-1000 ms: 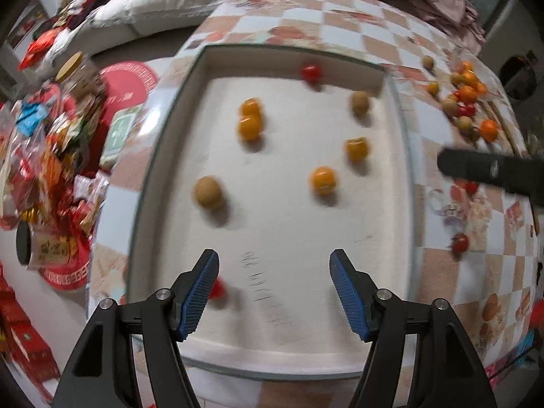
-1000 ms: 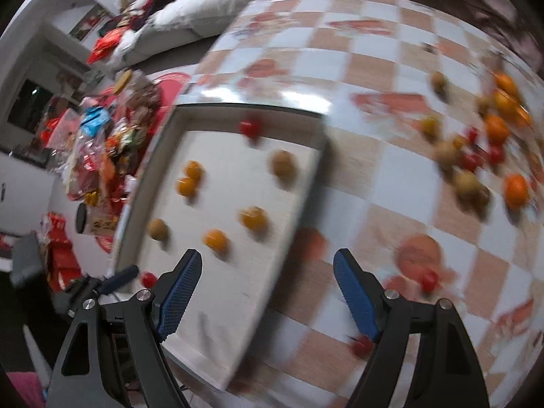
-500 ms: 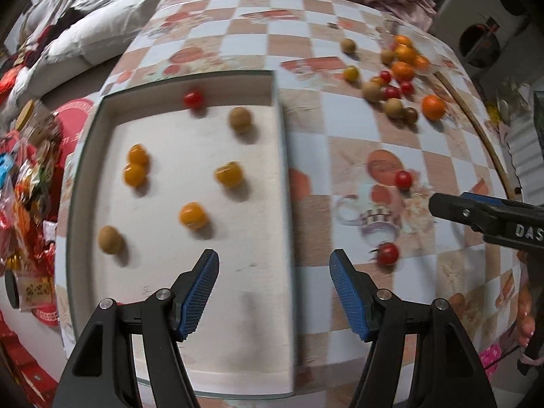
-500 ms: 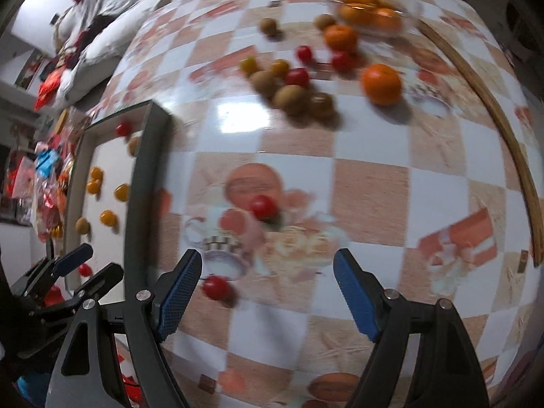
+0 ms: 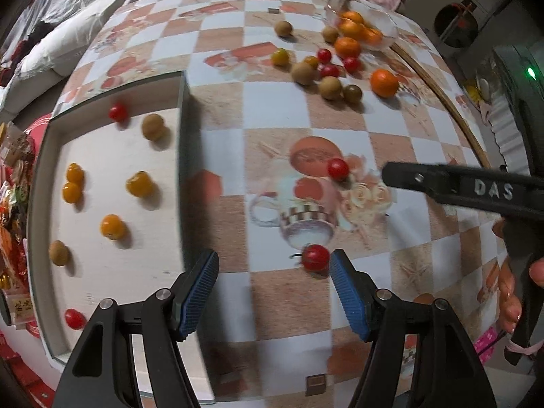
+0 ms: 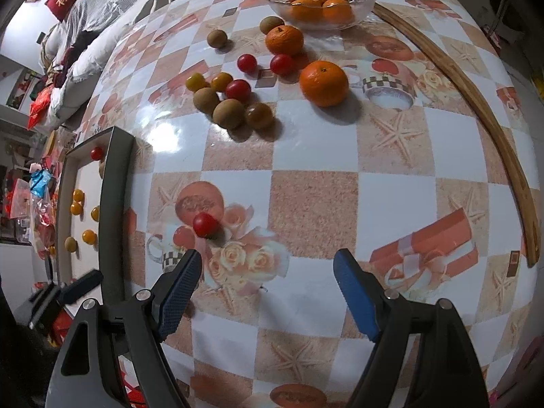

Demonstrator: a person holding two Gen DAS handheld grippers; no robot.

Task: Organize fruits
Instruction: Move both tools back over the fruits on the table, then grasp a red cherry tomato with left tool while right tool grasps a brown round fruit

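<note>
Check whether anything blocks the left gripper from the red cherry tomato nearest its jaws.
Nothing visible does. The small red cherry tomato lies on bare checkered tablecloth just ahead of the open left gripper, close to its right-hand jaw. The white tray stands off to the side.

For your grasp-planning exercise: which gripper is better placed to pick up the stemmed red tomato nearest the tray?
Left. The tomato lies just ahead of the open left gripper, near one pad. It is not visible from the right gripper.
</note>
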